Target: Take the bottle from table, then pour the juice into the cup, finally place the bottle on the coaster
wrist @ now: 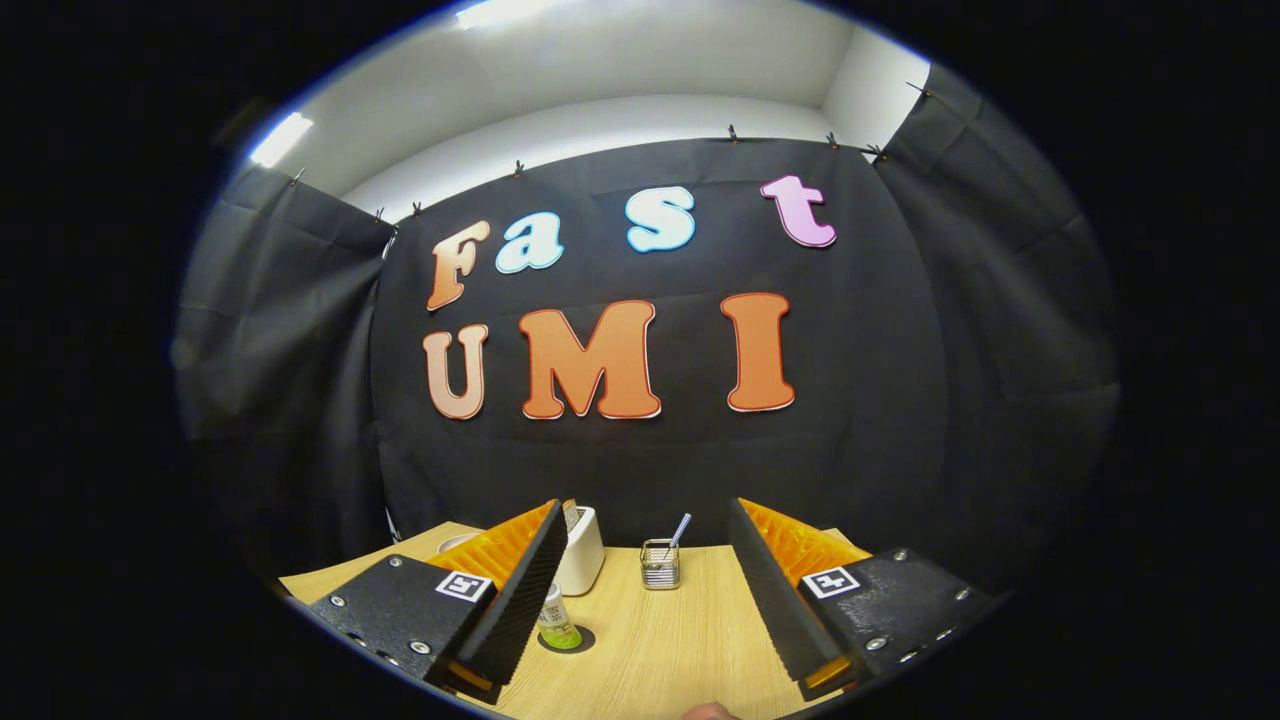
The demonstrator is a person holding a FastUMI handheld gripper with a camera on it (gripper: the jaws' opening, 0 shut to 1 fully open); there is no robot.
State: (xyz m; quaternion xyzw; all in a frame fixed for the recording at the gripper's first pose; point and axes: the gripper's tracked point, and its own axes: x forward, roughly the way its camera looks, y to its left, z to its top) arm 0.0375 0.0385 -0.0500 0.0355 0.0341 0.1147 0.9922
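A small bottle (556,618) with green juice in its lower part stands upright on a dark round coaster (578,641) on the wooden table (680,640). My left finger partly hides it. My gripper (646,506) is open and held above the table, with nothing between its fingers. The bottle sits beside the inner edge of the left finger, apart from it. A small ribbed glass cup (659,566) with a striped straw stands just ahead, between the fingers. A white cup (584,549) stands behind the bottle, close to the left fingertip.
A pale round rim (455,541) peeks out past the left finger at the table's far left. Black cloth walls the booth right behind the table. A bit of a person's hand (712,712) shows at the table's near edge.
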